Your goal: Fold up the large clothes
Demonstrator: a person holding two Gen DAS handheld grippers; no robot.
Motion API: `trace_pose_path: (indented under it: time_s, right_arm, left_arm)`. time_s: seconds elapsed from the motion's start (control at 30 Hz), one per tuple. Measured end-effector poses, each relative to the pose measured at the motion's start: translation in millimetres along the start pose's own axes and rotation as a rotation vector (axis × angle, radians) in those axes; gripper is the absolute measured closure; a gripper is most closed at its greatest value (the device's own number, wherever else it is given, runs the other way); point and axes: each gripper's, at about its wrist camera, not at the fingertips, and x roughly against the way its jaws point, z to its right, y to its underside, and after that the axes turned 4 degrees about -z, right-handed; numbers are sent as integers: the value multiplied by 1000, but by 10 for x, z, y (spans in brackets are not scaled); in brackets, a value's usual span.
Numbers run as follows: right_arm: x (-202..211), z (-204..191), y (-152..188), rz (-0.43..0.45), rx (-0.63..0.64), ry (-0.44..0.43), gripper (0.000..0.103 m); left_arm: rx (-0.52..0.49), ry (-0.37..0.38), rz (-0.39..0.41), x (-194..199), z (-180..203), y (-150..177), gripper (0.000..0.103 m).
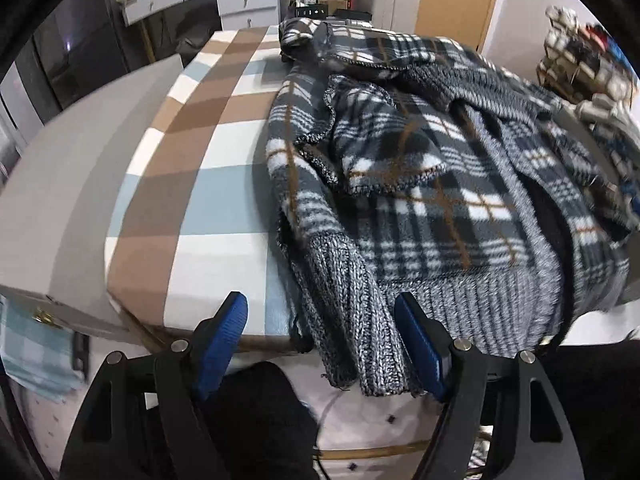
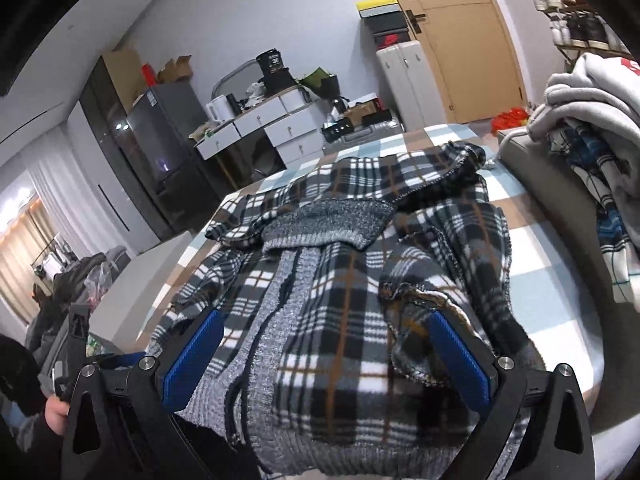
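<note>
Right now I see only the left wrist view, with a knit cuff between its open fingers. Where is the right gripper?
Observer: The right gripper is open, low over the jacket, above its plaid front.
Operator: Is anything between its fingers?
Observer: The grey knit placket runs between them, nearer the left finger. The pads do not press on it.
Operator: Is there more laundry near that side?
Observer: Yes, a pile of clothes, grey on top, sits at the right edge of the right wrist view, apart from the jacket.
</note>
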Motion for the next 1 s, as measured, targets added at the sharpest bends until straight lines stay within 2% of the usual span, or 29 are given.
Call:
trace_pose_path:
  time_s: [0.07, 0.13, 0.27, 0.3, 0.33, 0.43, 0.63, 0.8, 0.87, 0.97, 1.0]
  right_arm:
    - [-30, -12, 1, -5, 7, 12, 0]
    - [-68, -1, 4, -17, 6, 20, 0]
    - [-82, 6, 13, -24, 4, 23, 0]
    - [-75, -1, 14, -19, 6, 23, 0]
    - [-68, -7, 12, -16, 8, 21, 0]
    - [-64, -30, 15, -10, 16, 28, 0]
    - [-86, -49, 21, -15, 28, 50, 0]
    - [-86, 52, 28, -45, -4, 77, 0]
    - [-69, 154, 38, -104, -40, 66, 0]
    - [-14, 410, 95, -172, -130, 110, 1]
    - [-5, 492, 108, -192, -165, 100, 1]
  left_arm:
    - [-24, -16, 13, 11, 57, 31, 39]
    - [-29, 7, 15, -4, 101, 61, 55]
    - [-62, -1, 42, 21, 141, 104, 68]
    - [-76, -11, 50, 27, 170, 114, 74]
    - [-90, -15, 56, 41, 190, 127, 84]
    - [-119, -44, 71, 36, 243, 131, 88]
    - [-154, -85, 96, 38, 307, 145, 89]
    - [-159, -90, 101, 41, 320, 147, 89]
    - [-155, -80, 101, 47, 313, 144, 89]
    - [-151, -68, 112, 76, 308, 152, 90]
    - [-150, -63, 115, 83, 308, 150, 90]
